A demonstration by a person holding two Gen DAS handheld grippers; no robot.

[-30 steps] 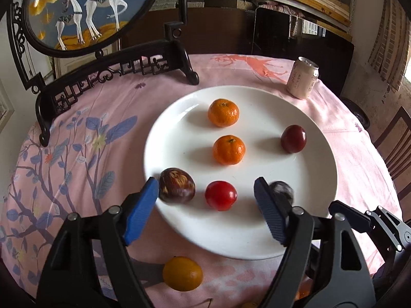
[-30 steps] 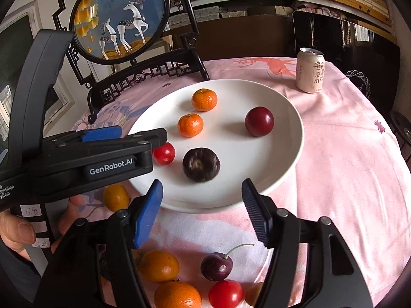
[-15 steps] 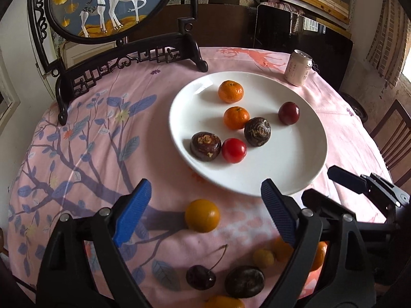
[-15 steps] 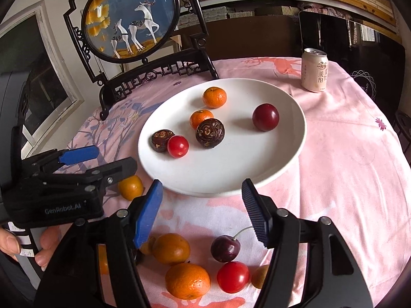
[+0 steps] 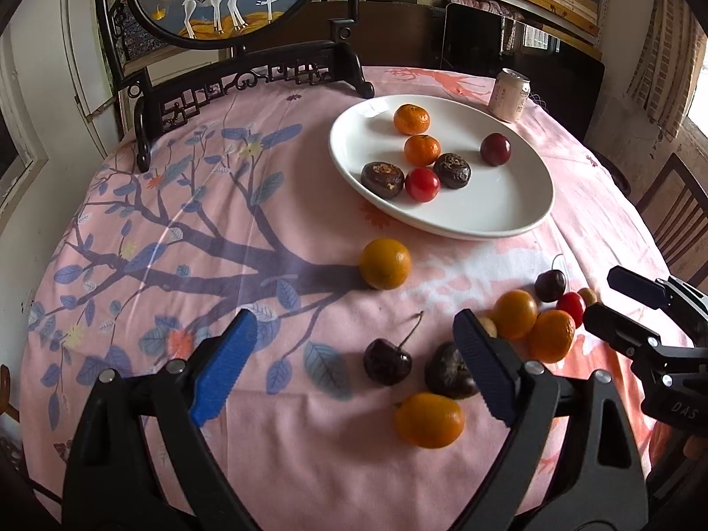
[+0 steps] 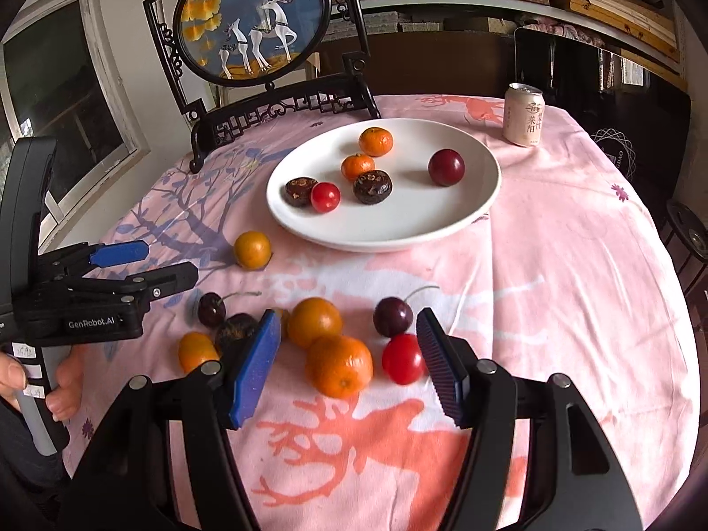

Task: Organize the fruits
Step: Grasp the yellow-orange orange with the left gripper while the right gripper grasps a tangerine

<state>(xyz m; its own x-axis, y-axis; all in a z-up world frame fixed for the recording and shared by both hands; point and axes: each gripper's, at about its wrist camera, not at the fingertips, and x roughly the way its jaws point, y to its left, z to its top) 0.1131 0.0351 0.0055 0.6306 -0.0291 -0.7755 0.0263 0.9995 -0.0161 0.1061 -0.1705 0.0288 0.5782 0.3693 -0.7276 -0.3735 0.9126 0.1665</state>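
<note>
Six fruits sit on the white plate (image 6: 482, 203): two mandarins (image 6: 375, 141), two dark passion fruits (image 6: 372, 186), a cherry tomato (image 6: 325, 197) and a plum (image 6: 446, 167). Roughly nine are left on the pink-clothed bench (image 6: 575, 274), by my count: a lone kumquat (image 6: 252, 249), two cherries (image 6: 392, 316), a passion fruit (image 5: 447, 371), a tomato (image 6: 402, 358), oranges (image 6: 339, 366) and a couple of small pale ones I can't identify. So you're under halfway. Your left gripper (image 5: 354, 371) and right gripper (image 6: 349, 363) both have fingers spread, holding nothing. Versus a second ago: the second passion fruit has rolled to rest beside the lower mandarin, and you've pulled the left gripper back off the plate over the loose pile.
</note>
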